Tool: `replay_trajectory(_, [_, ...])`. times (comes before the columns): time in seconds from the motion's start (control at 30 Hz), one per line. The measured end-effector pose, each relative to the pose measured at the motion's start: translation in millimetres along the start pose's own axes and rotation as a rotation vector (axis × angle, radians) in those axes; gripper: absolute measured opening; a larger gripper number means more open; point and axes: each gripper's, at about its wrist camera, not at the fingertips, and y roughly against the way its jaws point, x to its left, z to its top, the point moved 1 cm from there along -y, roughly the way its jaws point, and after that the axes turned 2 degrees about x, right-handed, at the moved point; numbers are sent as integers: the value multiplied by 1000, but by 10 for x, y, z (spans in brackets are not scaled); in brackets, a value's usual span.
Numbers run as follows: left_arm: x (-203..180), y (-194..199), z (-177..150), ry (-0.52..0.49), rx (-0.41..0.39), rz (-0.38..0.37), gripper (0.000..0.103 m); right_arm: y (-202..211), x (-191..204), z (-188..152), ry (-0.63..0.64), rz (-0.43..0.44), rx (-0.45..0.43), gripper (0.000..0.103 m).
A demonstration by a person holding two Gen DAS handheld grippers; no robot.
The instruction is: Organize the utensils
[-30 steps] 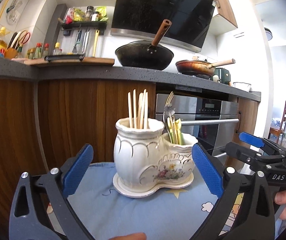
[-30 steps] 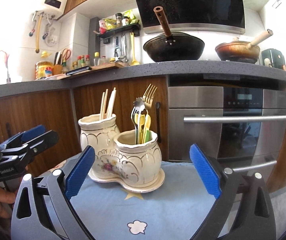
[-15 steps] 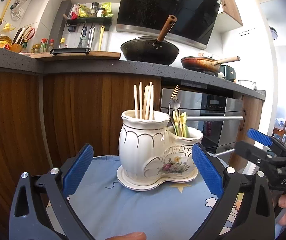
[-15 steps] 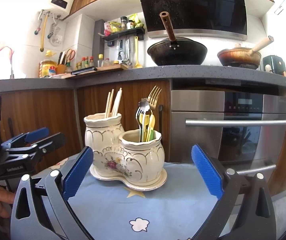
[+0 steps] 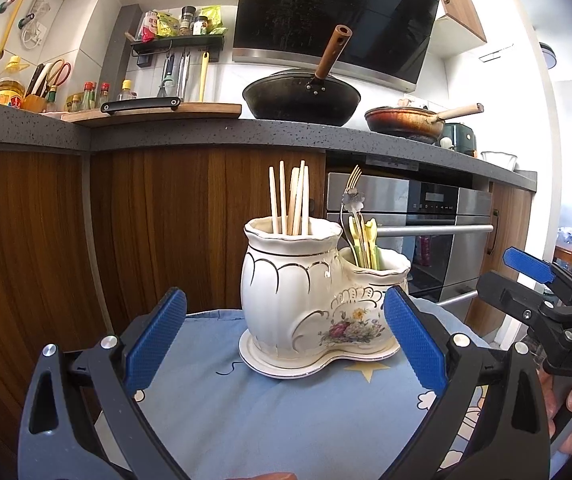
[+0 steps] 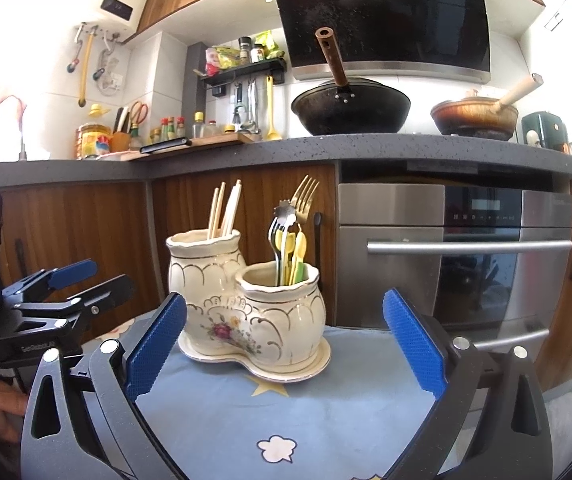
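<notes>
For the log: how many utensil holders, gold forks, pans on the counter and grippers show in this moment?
utensil holder: 1
gold fork: 1
pans on the counter: 2, the black wok and the brown pan
grippers: 2, the left gripper and the right gripper, both open
Total: 6
</notes>
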Motion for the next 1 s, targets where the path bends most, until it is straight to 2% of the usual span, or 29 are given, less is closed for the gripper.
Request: replay_trajectory(1.0, [-12,0,9,-7,2,-6,98,-8,24,3,7,5,3,98])
